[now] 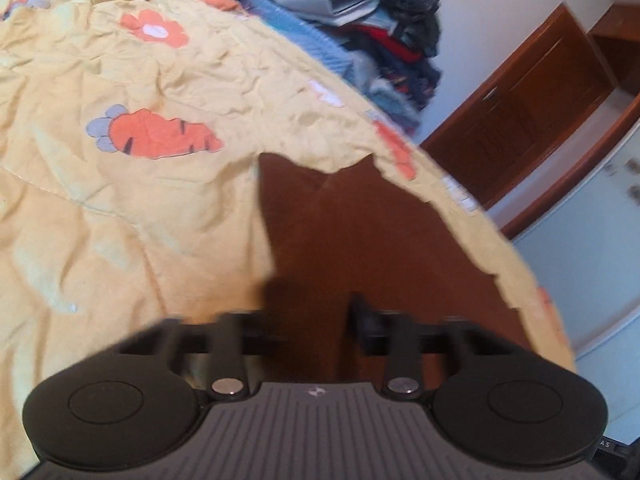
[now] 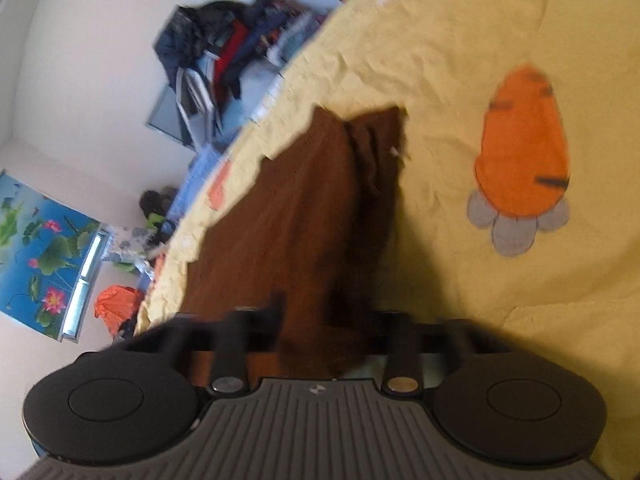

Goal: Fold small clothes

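Observation:
A small brown garment (image 1: 360, 236) hangs stretched above a yellow quilt with carrot prints (image 1: 120, 184). My left gripper (image 1: 312, 316) is shut on one edge of it; the cloth runs out between the black fingers. In the right wrist view the same brown garment (image 2: 304, 216) hangs forward from my right gripper (image 2: 324, 320), which is shut on its other edge. A white tag (image 2: 396, 152) shows near its far corner. Both views are blurred, and the cloth hides the fingertips.
The yellow quilt (image 2: 480, 40) covers the bed. A heap of dark and red clothes (image 1: 392, 40) lies at the bed's far end, also in the right wrist view (image 2: 232, 48). A brown wooden door (image 1: 520, 120) and a lotus poster (image 2: 36, 248) are on the walls.

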`<control>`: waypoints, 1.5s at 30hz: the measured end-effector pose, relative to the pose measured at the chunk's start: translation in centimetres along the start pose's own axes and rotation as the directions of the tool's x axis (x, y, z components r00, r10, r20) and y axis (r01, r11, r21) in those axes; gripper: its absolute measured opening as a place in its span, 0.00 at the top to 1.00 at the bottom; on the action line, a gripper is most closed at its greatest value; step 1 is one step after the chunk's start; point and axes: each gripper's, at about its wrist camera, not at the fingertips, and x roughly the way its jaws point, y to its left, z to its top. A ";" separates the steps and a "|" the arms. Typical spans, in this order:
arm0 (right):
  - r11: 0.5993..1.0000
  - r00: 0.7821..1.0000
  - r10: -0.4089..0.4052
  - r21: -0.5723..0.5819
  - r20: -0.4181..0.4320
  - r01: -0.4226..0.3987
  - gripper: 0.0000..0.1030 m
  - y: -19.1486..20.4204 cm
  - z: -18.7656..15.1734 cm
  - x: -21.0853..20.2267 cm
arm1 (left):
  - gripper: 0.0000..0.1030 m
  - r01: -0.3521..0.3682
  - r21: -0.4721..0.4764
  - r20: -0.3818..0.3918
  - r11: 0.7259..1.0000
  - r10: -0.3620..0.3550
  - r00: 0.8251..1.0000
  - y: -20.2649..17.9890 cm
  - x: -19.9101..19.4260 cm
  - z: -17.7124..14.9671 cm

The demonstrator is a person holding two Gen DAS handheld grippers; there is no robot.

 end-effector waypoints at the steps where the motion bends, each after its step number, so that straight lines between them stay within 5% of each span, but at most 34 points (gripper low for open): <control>1: 1.000 1.000 0.016 -0.002 0.005 -0.016 0.81 -0.3 -0.1 0.3 | 0.82 0.012 -0.019 -0.013 1.000 -0.013 1.000 0.3 0.0 0.2; 9: 0.990 0.995 0.093 -0.112 0.025 -0.090 0.83 1.6 -1.6 -5.1 | 0.89 0.108 0.032 -0.047 0.994 -0.106 0.993 0.1 -5.9 -0.3; 15: 0.978 0.985 0.142 -0.140 -0.098 -0.155 0.83 0.4 -6.7 -13.1 | 0.87 0.154 0.067 -0.198 0.986 -0.138 0.970 4.2 -13.8 -5.5; 17: 0.984 0.987 0.090 -0.138 -0.132 -0.108 0.77 -0.9 -8.5 -14.7 | 0.81 0.117 0.146 -0.249 0.982 -0.078 0.965 5.7 -15.0 -7.5; 18: 0.988 0.990 0.047 -0.137 -0.130 -0.065 0.66 -1.5 -9.2 -15.3 | 0.79 0.094 0.170 -0.246 0.981 -0.050 0.968 6.3 -15.5 -8.0; 19: 0.991 0.993 0.007 -0.130 -0.119 -0.022 0.42 -2.1 -9.3 -15.8 | 0.74 0.059 0.192 -0.229 0.980 -0.014 0.973 6.8 -16.0 -7.9; 21: 0.987 0.999 -0.050 -0.151 -0.017 0.047 0.26 -2.0 -8.1 -17.1 | 0.64 0.030 0.194 -0.168 0.981 0.003 0.986 6.9 -17.0 -6.0; 23: 0.976 0.995 -0.043 -0.211 0.089 0.061 0.26 -0.6 -6.3 -17.9 | 0.36 -0.016 0.235 -0.027 0.972 0.023 0.999 5.5 -17.6 -3.2; 25: 0.964 0.994 0.006 -0.266 0.106 0.023 0.21 1.1 -3.8 -16.7 | 0.15 -0.054 0.330 0.077 0.943 0.030 0.997 3.0 -16.4 -0.9; 28: 0.929 0.995 -0.044 -0.364 0.093 0.075 0.20 3.8 -0.4 -11.9 | 0.16 -0.104 0.441 0.076 0.891 0.079 0.994 -0.7 -10.9 1.3; 31: 0.890 0.990 -0.142 -0.435 0.021 0.137 0.23 5.2 1.3 -5.9 | 0.17 -0.097 0.502 -0.005 0.859 0.115 0.993 -3.1 -4.1 1.7; 33: 0.861 0.979 -0.203 -0.479 -0.009 0.174 0.30 5.6 1.5 -3.1 | 0.29 -0.096 0.533 -0.068 0.841 0.156 0.985 -4.3 -0.8 1.3; 34: 0.854 0.975 -0.220 -0.488 -0.024 0.181 0.39 5.5 1.3 -2.0 | 0.45 -0.088 0.543 -0.093 0.835 0.164 0.982 -4.6 0.4 1.0; 35: 0.855 0.974 -0.220 -0.489 -0.045 0.171 0.47 5.3 1.3 -1.2 | 0.72 -0.082 0.541 -0.116 0.837 0.171 0.978 -4.8 1.3 0.5; 36: 0.861 0.976 -0.201 -0.489 -0.081 0.137 0.74 5.1 0.8 -0.5 | 0.83 -0.056 0.545 -0.140 0.837 0.157 0.978 -5.0 1.8 0.2; 37: 0.861 0.977 -0.183 -0.498 -0.109 0.105 0.80 5.0 0.5 -0.2 | 0.93 -0.048 0.562 -0.120 0.826 0.138 0.983 -5.3 1.6 -0.1; 39: 0.837 0.984 -0.168 -0.537 -0.066 0.107 0.87 5.4 0.0 -0.9 | 0.94 -0.079 0.567 -0.040 0.820 0.123 0.992 -5.7 0.5 0.0; 41: 0.860 0.995 -0.094 -0.505 -0.020 0.071 0.90 5.8 0.7 -3.1 | 0.94 -0.069 0.557 -0.003 0.827 0.085 0.996 -5.8 -0.5 0.6; 45: 0.870 0.992 -0.126 -0.477 0.029 0.124 0.90 4.5 1.7 -3.3 | 0.94 -0.141 0.610 0.013 0.780 0.169 0.986 -5.7 2.0 0.3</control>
